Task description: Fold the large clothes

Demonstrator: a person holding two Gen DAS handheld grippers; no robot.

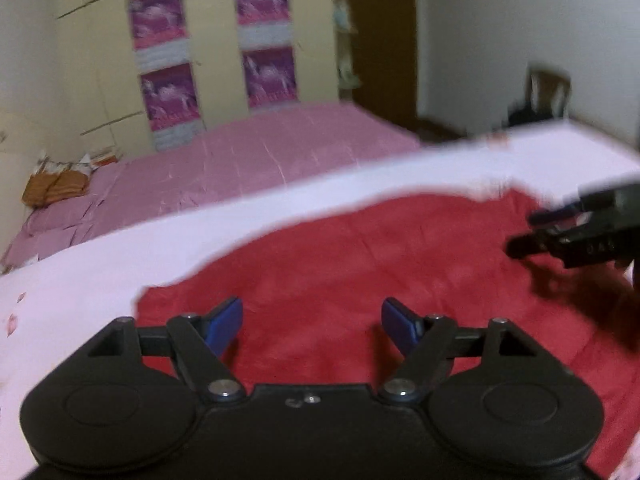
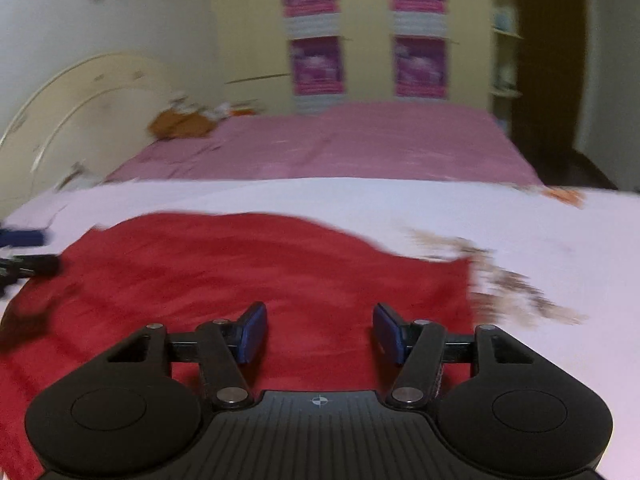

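Note:
A large red garment (image 1: 360,264) lies spread flat on a white sheet (image 1: 120,248); it also shows in the right wrist view (image 2: 240,272). My left gripper (image 1: 312,320) is open and empty, hovering over the garment's near left part. My right gripper (image 2: 320,332) is open and empty over the garment's near right part, close to its right edge. The right gripper also shows at the right edge of the left wrist view (image 1: 520,236). The left gripper's fingers (image 2: 24,252) show at the left edge of the right wrist view.
A bed with a pink cover (image 1: 248,168) lies beyond the white sheet (image 2: 440,208). A cream wardrobe with purple posters (image 1: 224,48) stands behind it. An orange-brown cloth (image 2: 180,124) lies at the bed's head, by a curved headboard (image 2: 80,100). A dark doorway (image 2: 548,60) is at the right.

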